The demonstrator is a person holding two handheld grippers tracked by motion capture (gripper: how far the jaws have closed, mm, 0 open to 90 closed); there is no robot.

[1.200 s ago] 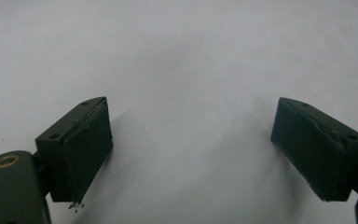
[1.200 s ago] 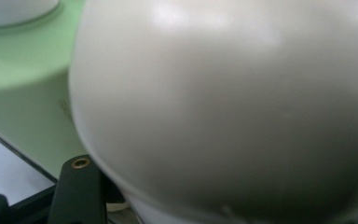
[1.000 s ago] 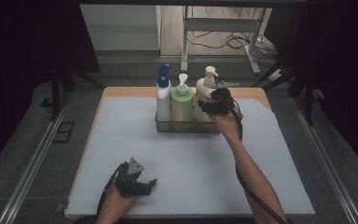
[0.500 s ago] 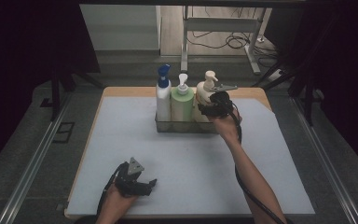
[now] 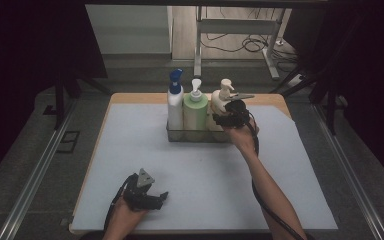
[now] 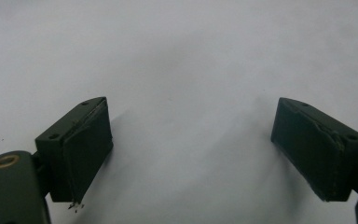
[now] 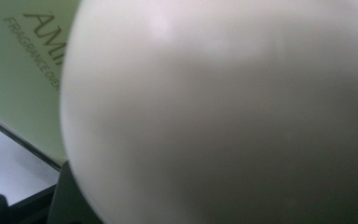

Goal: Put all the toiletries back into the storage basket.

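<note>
right gripper: the right gripper (image 5: 226, 116) is at the far side of the table, pressed up against the cream bottle (image 5: 221, 107); in the right gripper view that bottle (image 7: 223, 112) sits hard against the lens, with one black jaw edge showing at its lower left. whether the jaws are clamped on it cannot be told.
cream bottle: upright at the right end of the clear tray (image 5: 177, 135), pump head on top, just beside the green bottle (image 5: 195, 112).
green bottle: middle of the tray, upright, white pump; its label with dark lettering (image 7: 28, 60) shows behind the cream bottle in the right gripper view.
white bottle: the white bottle (image 5: 174, 105) with a blue top stands at the left end of the tray, touching the green one.
left gripper: the left gripper (image 5: 150, 196) rests low on the grey mat (image 5: 130, 145) near the table's front left edge, well apart from the tray; in the left gripper view the gripper (image 6: 191, 140) has its jaws spread wide with bare mat between them, holding nothing.
hands: the right forearm stretches up from the bottom edge to the tray; the left hand (image 5: 127, 212) grips its tool at the near edge.
</note>
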